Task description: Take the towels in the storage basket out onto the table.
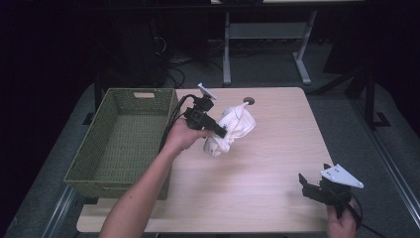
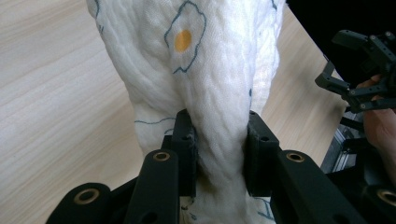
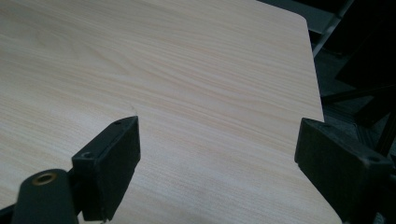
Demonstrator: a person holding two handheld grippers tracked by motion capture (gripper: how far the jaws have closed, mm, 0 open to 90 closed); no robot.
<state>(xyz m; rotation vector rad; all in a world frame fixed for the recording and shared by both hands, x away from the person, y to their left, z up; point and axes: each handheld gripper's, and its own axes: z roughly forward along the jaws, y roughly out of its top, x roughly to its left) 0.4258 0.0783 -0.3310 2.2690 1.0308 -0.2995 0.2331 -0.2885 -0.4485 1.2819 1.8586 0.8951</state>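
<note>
A white quilted cloth point(image 1: 232, 130) with a fried-egg print hangs bunched above the wooden table point(image 1: 267, 163), left of centre. My left gripper point(image 1: 224, 132) is shut on it. In the left gripper view both black pads press the cloth point(image 2: 205, 70) from either side, and the left gripper point(image 2: 219, 149) pinches a thick fold. My right gripper point(image 1: 303, 184) rests near the table's front right corner, open. In the right gripper view the right gripper point(image 3: 217, 156) has its jaws wide apart over bare wood, with nothing between them.
A green woven basket point(image 1: 124, 139) stands at the table's left edge, beside the left forearm. A small round hole point(image 1: 248, 101) marks the tabletop at the back. Desk legs and cables stand on the dark floor behind.
</note>
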